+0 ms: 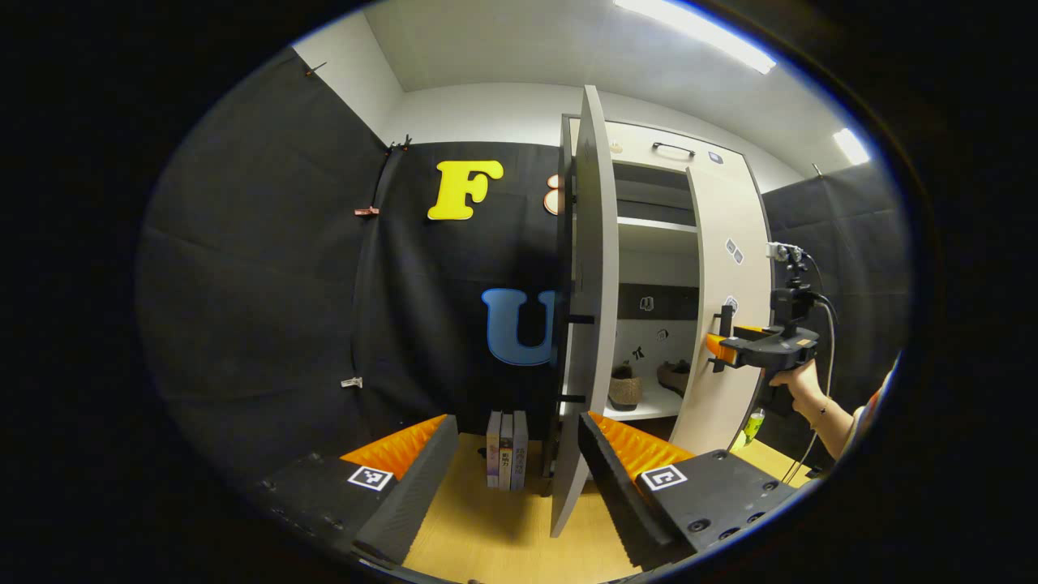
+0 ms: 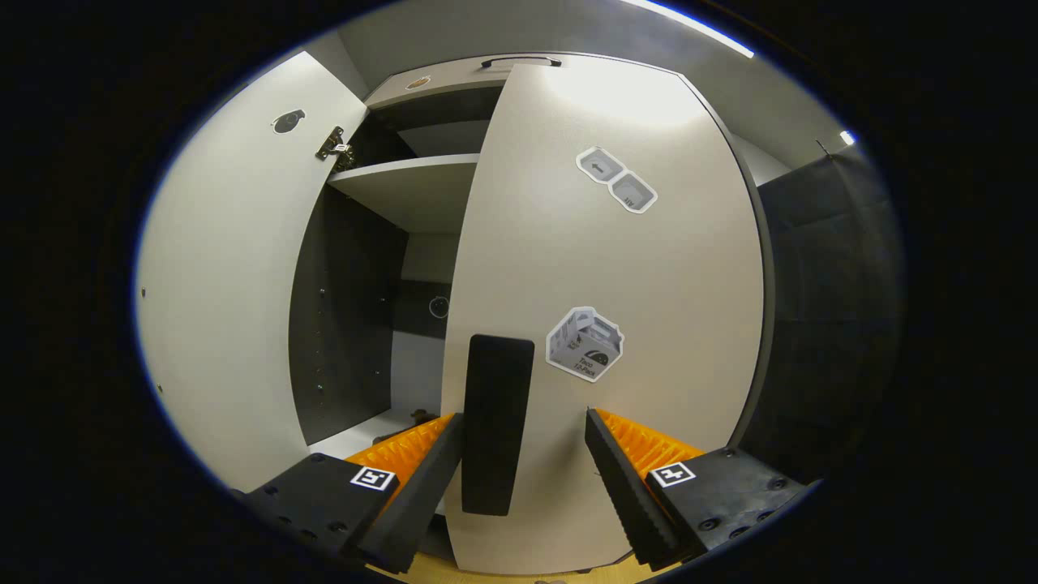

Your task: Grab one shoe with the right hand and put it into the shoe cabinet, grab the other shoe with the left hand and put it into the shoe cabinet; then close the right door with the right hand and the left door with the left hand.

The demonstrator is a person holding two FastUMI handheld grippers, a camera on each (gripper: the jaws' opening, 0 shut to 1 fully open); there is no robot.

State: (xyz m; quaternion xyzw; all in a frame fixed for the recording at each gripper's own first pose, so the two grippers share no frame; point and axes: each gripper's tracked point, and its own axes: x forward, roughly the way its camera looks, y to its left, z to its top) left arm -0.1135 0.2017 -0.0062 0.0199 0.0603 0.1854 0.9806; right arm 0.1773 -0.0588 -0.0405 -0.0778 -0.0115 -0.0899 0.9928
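Note:
The shoe cabinet [image 1: 649, 154] stands with both doors ajar. Two brown shoes [image 1: 624, 388] [image 1: 675, 375] sit side by side on its lower shelf. The left door [image 1: 590, 324] faces me edge-on, and its lower edge lies between the fingers of my open left gripper [image 1: 519, 454], close to the right-hand finger. A hand holds my right gripper [image 1: 718, 345] against the right door [image 1: 722, 268]. In the right gripper view, the right door [image 2: 616, 268] is very close, and its black handle [image 2: 496, 422] stands between the fingers of the open right gripper [image 2: 523, 434], which are not pressing on it.
Three books [image 1: 507, 450] stand on the wooden floor [image 1: 495, 527] left of the cabinet. A green bottle [image 1: 752, 426] sits low by the right door. The left door's inner face [image 2: 227, 284] and an upper shelf [image 2: 405, 182] flank the narrow opening.

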